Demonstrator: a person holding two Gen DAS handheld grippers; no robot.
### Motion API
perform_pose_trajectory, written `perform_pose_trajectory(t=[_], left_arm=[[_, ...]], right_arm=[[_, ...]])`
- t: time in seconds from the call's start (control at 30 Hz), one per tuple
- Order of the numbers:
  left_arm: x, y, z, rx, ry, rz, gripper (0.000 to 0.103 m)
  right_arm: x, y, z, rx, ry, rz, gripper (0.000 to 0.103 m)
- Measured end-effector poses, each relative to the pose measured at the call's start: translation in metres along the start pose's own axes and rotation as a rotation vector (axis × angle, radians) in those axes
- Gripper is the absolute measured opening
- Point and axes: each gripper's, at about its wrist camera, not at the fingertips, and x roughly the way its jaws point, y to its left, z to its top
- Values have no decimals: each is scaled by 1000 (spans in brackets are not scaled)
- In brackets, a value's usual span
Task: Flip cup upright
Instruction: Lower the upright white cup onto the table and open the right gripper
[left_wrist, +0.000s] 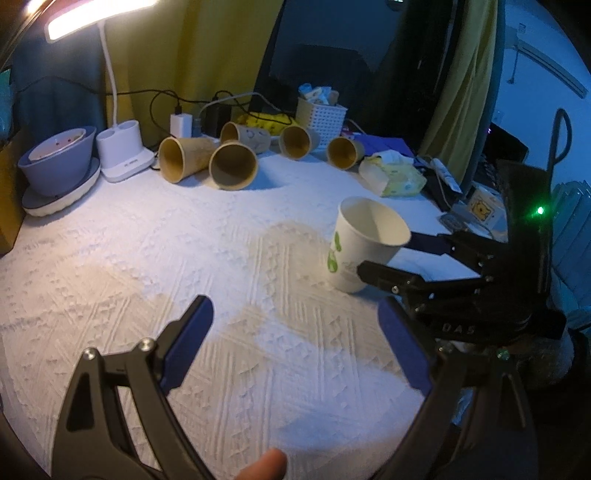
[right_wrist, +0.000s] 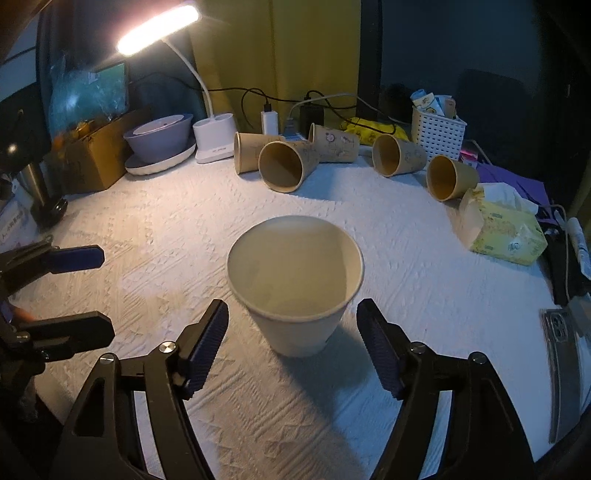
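Note:
A white paper cup (right_wrist: 295, 284) with green print stands upright, mouth up, on the white textured cloth (right_wrist: 184, 221). It also shows in the left wrist view (left_wrist: 364, 243) at the right. My right gripper (right_wrist: 293, 314) is open, its jaws on either side of the cup and apart from it; it also shows in the left wrist view (left_wrist: 384, 254). My left gripper (left_wrist: 295, 317) is open and empty over bare cloth, left of the cup; it also shows in the right wrist view (right_wrist: 90, 290).
Several brown paper cups (right_wrist: 284, 170) lie on their sides along the back. A desk lamp (right_wrist: 214, 136), stacked bowls (right_wrist: 159, 138), a white basket (right_wrist: 437, 133), a tissue pack (right_wrist: 502, 229), chargers and cables stand behind. A phone (right_wrist: 561, 354) lies at the right edge.

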Motion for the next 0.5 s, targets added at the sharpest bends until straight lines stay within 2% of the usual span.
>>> perform_pose_trajectory(t=[0.5], left_arm=[[-28,-19,-8,56,-22,-20,92]], right_arm=[[-40,6,-21,64,-6,-60,75]])
